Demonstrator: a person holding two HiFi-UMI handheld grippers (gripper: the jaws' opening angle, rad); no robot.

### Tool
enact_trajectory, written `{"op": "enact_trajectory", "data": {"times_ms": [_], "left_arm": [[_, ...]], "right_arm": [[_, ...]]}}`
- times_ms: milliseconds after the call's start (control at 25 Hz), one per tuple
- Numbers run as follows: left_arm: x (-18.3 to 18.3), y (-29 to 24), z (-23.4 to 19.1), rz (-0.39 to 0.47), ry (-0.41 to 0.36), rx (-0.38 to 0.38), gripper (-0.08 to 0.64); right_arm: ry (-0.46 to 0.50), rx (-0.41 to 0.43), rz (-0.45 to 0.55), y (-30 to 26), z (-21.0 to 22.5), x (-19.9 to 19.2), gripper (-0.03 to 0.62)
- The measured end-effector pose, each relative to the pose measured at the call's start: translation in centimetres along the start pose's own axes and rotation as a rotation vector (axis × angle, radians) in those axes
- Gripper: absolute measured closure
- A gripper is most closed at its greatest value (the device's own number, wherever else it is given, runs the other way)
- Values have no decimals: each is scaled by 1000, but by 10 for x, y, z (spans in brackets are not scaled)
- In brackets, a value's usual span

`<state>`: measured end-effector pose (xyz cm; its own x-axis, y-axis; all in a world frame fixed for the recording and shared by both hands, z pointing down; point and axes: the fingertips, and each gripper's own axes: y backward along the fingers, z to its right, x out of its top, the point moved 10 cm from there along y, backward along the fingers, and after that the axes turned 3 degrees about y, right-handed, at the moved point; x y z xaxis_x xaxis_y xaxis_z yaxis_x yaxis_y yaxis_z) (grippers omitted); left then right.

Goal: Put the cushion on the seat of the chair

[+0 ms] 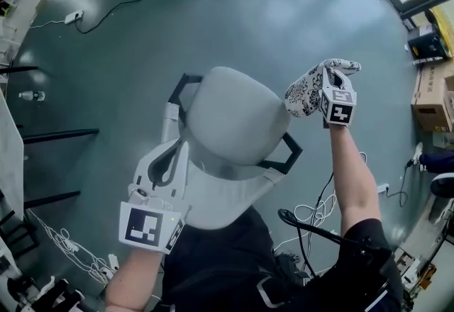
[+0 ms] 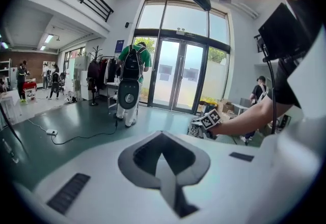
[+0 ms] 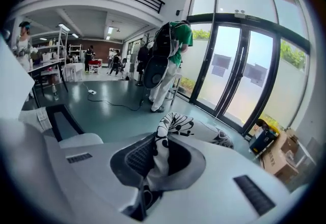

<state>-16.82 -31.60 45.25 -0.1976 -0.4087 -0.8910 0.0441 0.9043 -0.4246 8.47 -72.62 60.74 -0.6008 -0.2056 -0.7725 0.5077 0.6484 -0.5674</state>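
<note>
The grey chair seat (image 1: 230,119) with black armrests (image 1: 284,154) lies below me in the head view, its pale backrest (image 1: 227,201) nearest my body. To the right of the seat and above the floor, my right gripper (image 1: 333,80) is shut on a corner of the black-and-white patterned cushion (image 1: 306,94). The right gripper view shows that cushion (image 3: 175,126) pinched in the right gripper (image 3: 155,162), folded and hanging ahead. At the backrest's left side my left gripper (image 1: 181,153) is shut, and the left gripper view shows nothing in the left gripper (image 2: 162,159).
Cardboard boxes (image 1: 433,101) stand at the right edge. A cable (image 1: 135,2) and power strip (image 1: 73,17) lie on the green floor beyond the chair, more cables (image 1: 319,211) by my right side. Someone in a green shirt (image 3: 178,34) stands near the glass doors (image 3: 239,80).
</note>
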Motion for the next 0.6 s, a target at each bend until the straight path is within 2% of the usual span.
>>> {"op": "enact_trajectory", "data": {"times_ms": [160, 280, 600], "left_arm": [[-8, 5, -10, -13, 27, 23, 555], [-15, 8, -17, -19, 50, 52, 555], [-29, 15, -23, -13, 76, 70, 555]], "right_arm": [[68, 59, -39, -28, -45, -8, 571], [140, 129, -23, -43, -78, -10, 571], [524, 400, -17, -57, -173, -17, 571]]}}
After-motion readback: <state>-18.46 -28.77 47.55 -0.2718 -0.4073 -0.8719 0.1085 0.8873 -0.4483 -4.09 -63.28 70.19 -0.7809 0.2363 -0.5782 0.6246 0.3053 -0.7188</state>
